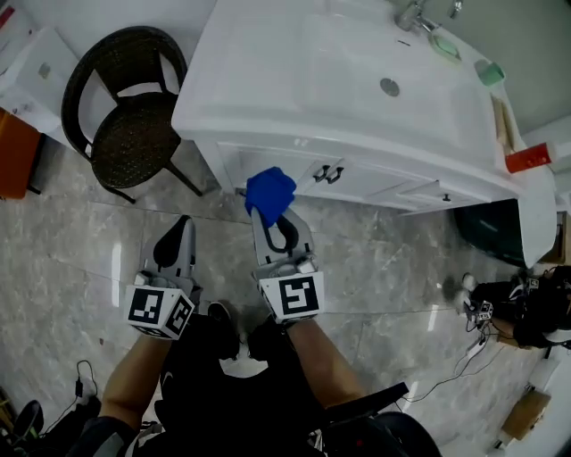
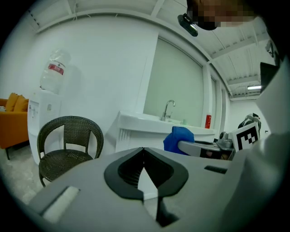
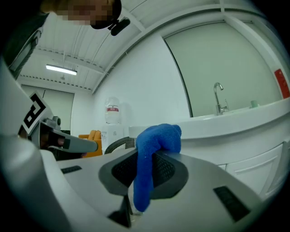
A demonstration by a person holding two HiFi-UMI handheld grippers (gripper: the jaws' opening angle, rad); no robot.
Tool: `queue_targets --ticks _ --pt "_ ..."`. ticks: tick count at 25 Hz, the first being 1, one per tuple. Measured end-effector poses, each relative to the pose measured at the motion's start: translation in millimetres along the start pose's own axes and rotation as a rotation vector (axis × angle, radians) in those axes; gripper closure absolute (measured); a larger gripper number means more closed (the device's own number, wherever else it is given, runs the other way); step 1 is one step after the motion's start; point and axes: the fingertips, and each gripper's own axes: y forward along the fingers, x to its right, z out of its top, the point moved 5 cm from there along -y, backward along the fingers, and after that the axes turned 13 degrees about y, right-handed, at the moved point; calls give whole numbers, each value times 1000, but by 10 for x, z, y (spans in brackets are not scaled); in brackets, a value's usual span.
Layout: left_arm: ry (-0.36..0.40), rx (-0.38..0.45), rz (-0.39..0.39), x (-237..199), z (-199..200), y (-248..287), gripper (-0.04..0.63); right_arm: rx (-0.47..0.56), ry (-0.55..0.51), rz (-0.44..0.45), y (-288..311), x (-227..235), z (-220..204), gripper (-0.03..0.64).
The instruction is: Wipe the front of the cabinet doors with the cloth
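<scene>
A blue cloth [image 1: 269, 194] is bunched at the tip of my right gripper [image 1: 272, 214], whose jaws are shut on it; in the right gripper view the cloth [image 3: 152, 154] hangs down between the jaws. It is held just short of the white cabinet doors [image 1: 357, 178] under the sink counter, near the pair of dark door handles [image 1: 328, 173]. My left gripper [image 1: 175, 239] hangs to the left over the floor, jaws shut with nothing between them. From the left gripper view the cloth [image 2: 178, 138] shows at the right, in front of the cabinet [image 2: 136, 136].
A dark wicker chair [image 1: 132, 112] stands left of the cabinet. The white sink counter [image 1: 268, 80] carries a faucet [image 1: 412, 14] and a red object [image 1: 527, 159] at its right end. Cables and gear [image 1: 508, 308] lie on the floor at right. A water dispenser [image 2: 43, 113] stands by the wall.
</scene>
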Motion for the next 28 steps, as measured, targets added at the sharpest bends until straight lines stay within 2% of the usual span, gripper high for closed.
queue_targets --ticks 6,12,16,21,25,28 --pt "32 20 11 -24 -561 509 592 -18 -38 49 335 177 -645 568" --pt "91 83 41 -33 -1070 772 592 100 -119 123 716 264 -1044 568" --pt "84 100 56 -39 -1378 825 592 81 -175 153 906 206 -1247 568" --pt "93 119 70 -83 -1489 707 592 111 -228 163 1109 130 -1292 568" --pt "100 124 83 -131 -1505 638 592 92 -272 175 1347 50 -1378 568" --pt "101 124 75 -109 -1508 655 592 70 -282 141 1426 147 -1452 568"
